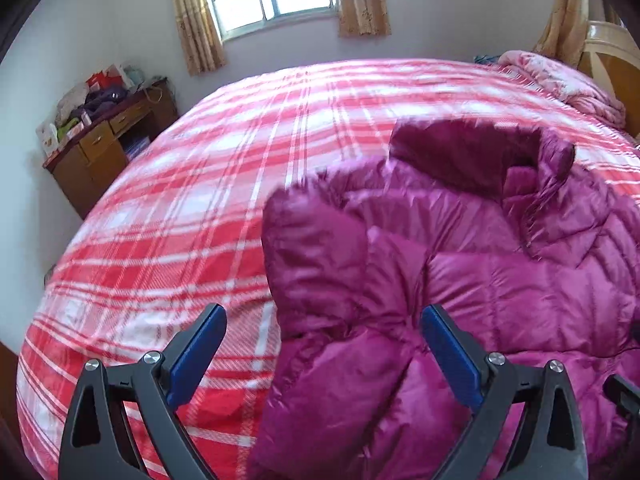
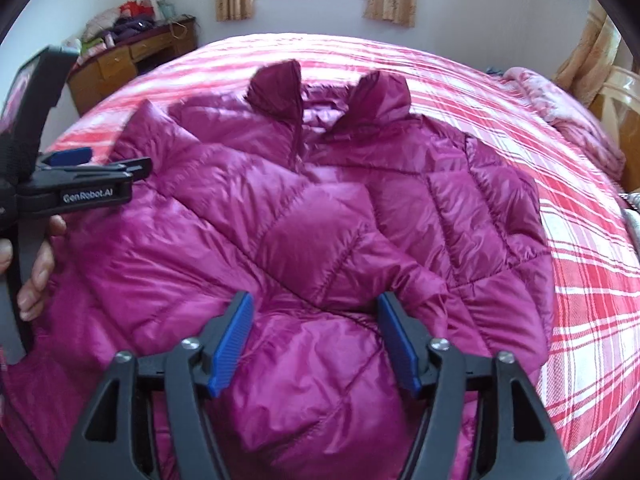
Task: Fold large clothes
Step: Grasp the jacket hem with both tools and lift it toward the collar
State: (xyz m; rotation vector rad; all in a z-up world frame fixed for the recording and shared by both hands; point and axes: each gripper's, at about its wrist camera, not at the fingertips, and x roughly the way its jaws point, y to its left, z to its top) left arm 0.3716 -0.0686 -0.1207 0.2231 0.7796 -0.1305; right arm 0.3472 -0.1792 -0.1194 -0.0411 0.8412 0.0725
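Two hand-held grippers open | magenta puffer jacket (image 2: 320,208) flat; plaid bed (image 1: 180,208)

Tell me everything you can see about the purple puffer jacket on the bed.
The jacket is a shiny magenta quilted puffer with stitched panels and a stand-up collar spread open at the far end. It lies front up across the red and white plaid bedcover, with both sleeves folded in over the chest, the sleeve on the right crossing toward the middle. The fabric looks slick and puffy. Both sets of jaws stand open over its near part, gripping nothing.
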